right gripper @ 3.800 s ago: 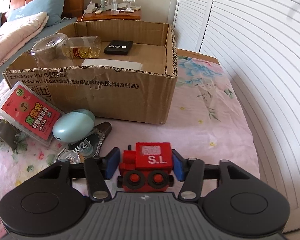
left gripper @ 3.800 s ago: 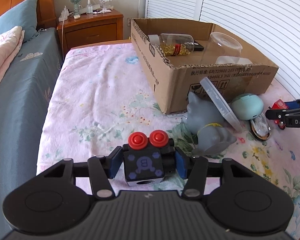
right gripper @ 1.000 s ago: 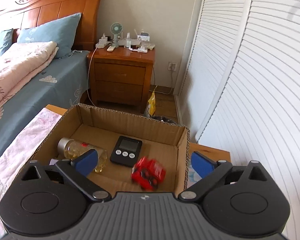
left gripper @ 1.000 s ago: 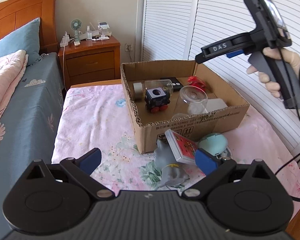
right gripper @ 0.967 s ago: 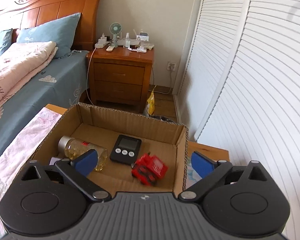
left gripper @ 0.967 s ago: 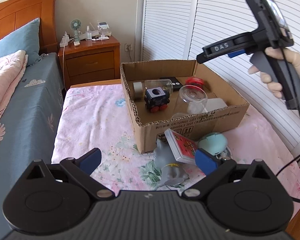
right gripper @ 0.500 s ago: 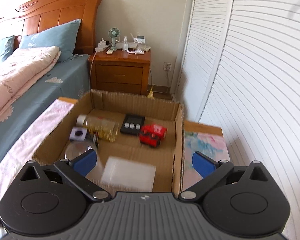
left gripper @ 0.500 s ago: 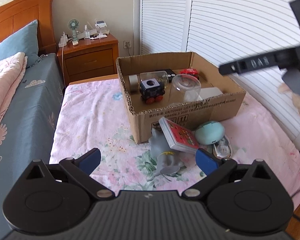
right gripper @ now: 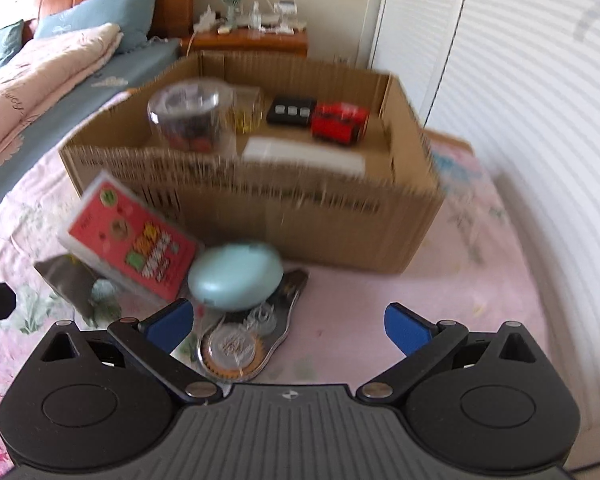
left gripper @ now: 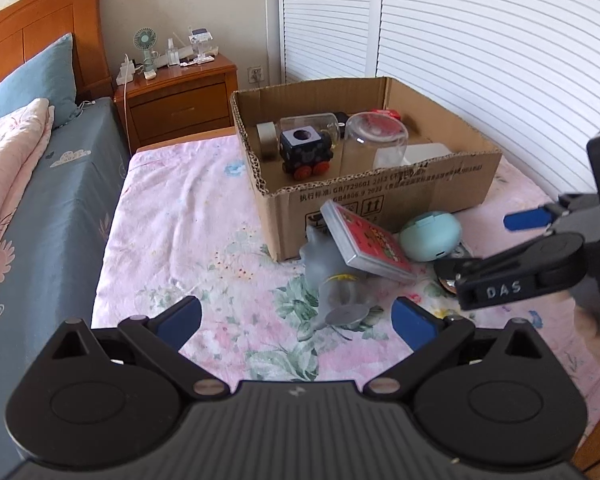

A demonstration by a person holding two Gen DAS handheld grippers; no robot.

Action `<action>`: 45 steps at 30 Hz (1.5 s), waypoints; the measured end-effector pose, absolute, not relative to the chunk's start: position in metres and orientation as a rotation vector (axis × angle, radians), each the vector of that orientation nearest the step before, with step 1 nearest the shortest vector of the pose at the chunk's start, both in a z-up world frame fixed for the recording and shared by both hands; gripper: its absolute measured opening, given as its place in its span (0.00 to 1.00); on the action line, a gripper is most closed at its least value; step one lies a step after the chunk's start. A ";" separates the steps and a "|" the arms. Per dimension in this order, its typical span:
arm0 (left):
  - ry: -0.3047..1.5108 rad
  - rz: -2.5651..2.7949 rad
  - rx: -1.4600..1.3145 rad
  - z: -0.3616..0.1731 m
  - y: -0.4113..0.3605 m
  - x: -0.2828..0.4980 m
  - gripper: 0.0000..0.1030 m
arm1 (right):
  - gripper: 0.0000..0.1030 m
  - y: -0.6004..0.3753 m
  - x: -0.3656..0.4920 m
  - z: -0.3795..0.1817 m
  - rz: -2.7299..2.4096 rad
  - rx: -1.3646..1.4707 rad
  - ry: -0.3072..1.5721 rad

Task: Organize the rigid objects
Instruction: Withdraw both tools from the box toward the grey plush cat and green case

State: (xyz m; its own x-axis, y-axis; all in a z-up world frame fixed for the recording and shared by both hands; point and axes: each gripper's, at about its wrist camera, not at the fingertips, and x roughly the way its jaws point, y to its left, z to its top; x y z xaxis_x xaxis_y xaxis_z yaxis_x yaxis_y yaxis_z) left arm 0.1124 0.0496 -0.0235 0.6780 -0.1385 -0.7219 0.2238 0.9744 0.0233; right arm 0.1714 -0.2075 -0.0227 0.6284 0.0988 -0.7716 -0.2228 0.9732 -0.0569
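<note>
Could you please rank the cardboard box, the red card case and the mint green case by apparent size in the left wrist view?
1. cardboard box
2. red card case
3. mint green case, somewhat smaller

I'm working in a home bedroom. A wooden headboard [left gripper: 32, 32] backs a bed [left gripper: 60, 200] with a blue pillow [left gripper: 28, 80] and a pink quilt [left gripper: 8, 152]. Right of the bed stands a wooden nightstand [left gripper: 176, 96] carrying a small fan [left gripper: 145, 42]. Further right of the nightstand, white louvred closet doors [left gripper: 460, 32] line the wall.
</note>
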 end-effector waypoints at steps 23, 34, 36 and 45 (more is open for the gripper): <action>0.891 -0.151 0.148 -0.065 0.048 0.145 0.98 | 1.00 -0.229 0.167 -0.042 0.170 -0.101 0.850; 0.871 0.000 0.180 -0.061 0.088 0.151 0.98 | 1.00 -0.230 0.163 -0.042 0.175 -0.104 0.841; 0.865 0.030 0.183 -0.061 0.093 0.155 0.98 | 1.00 -0.230 0.162 -0.042 0.175 -0.103 0.839; 0.875 -0.058 0.130 -0.048 0.082 0.140 0.98 | 1.00 -0.230 0.162 -0.042 0.175 -0.103 0.838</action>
